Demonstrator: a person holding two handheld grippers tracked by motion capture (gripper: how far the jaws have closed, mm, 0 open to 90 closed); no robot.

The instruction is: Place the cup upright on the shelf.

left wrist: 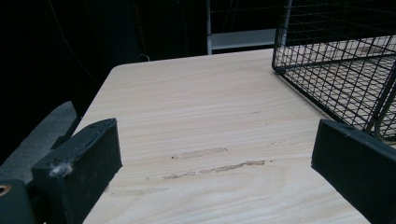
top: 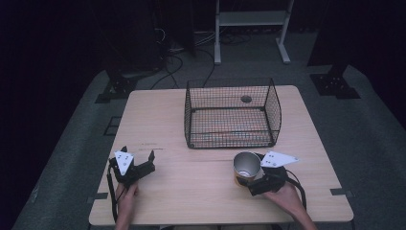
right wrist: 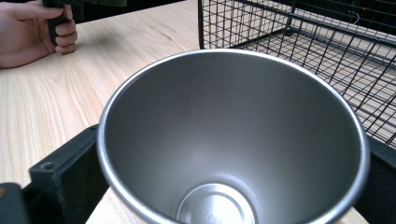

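right tongs pinching steel cup | embossed base lettering unreadable | left tongs spread

Nothing readable anywhere. Faint embossed marks on the inside bottom of the cup, too blurred to make out; a thin dark line of print on the table near the front left, too small to read.
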